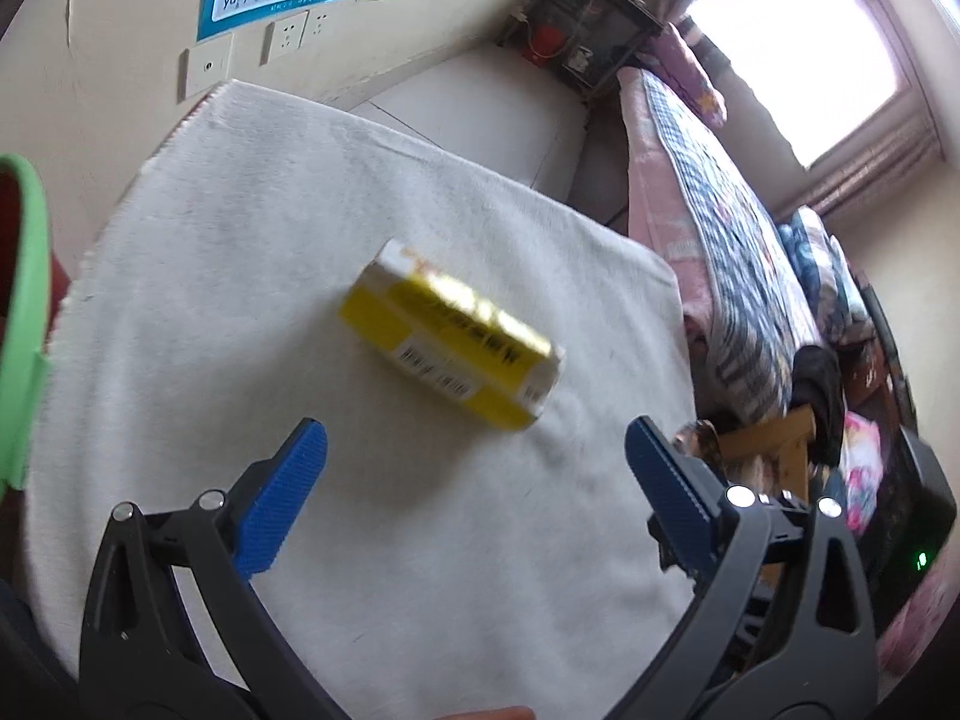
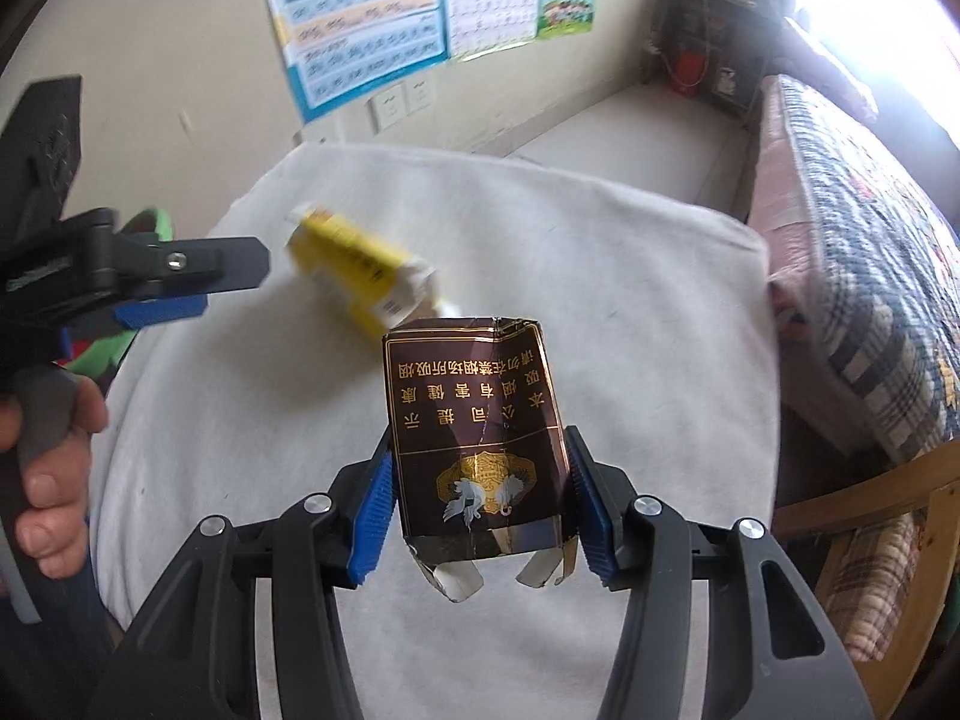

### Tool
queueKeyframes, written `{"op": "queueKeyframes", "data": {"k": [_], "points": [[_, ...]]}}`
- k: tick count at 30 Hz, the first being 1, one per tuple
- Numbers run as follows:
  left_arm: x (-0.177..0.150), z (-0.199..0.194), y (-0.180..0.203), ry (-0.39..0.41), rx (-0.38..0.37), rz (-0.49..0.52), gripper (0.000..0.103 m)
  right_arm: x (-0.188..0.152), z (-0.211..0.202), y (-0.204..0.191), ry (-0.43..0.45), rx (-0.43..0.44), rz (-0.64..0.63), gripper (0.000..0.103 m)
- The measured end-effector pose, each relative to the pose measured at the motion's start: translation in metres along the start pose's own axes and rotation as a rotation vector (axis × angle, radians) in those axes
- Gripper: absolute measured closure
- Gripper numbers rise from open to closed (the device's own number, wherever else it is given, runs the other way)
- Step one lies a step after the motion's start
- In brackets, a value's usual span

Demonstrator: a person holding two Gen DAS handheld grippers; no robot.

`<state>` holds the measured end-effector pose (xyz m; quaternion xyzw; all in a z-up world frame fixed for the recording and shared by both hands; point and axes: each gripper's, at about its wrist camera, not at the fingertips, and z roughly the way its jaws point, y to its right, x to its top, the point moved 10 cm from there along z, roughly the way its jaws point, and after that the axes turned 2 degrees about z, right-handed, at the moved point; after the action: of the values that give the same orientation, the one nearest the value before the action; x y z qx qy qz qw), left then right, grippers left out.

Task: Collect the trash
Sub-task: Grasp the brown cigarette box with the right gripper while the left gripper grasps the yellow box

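Observation:
A yellow and white carton (image 1: 451, 337) lies on the white towel-covered table (image 1: 240, 300). My left gripper (image 1: 474, 456) is open and empty, its blue pads just short of the carton. The carton also shows in the right wrist view (image 2: 360, 270), blurred. My right gripper (image 2: 477, 450) is shut on a crumpled dark brown cigarette pack (image 2: 474, 426), held above the table. The left gripper shows in the right wrist view (image 2: 162, 294), at the left, held by a hand. A green bin rim (image 1: 24, 312) sits at the far left.
A bed with a checked quilt (image 2: 870, 276) runs along the right. A wooden chair (image 2: 882, 516) stands by the table's right edge. The wall behind has posters (image 2: 360, 24) and sockets (image 1: 288, 39). A dark shelf (image 1: 588, 30) stands in the far corner.

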<state>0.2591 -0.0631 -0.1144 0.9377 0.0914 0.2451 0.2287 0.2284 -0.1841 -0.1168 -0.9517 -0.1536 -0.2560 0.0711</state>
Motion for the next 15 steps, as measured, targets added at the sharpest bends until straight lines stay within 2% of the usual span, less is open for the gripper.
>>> {"op": "queueKeyframes", "data": {"k": [9,15], "points": [[0.024,0.038,-0.002,0.02,0.077,-0.144,0.006,0.023,0.0,0.029,0.037,0.025,0.032,0.052],[0.024,0.06,-0.014,-0.004,0.13,-0.22,0.006,0.034,0.004,0.04,0.057,0.037,0.05,0.052]]}}
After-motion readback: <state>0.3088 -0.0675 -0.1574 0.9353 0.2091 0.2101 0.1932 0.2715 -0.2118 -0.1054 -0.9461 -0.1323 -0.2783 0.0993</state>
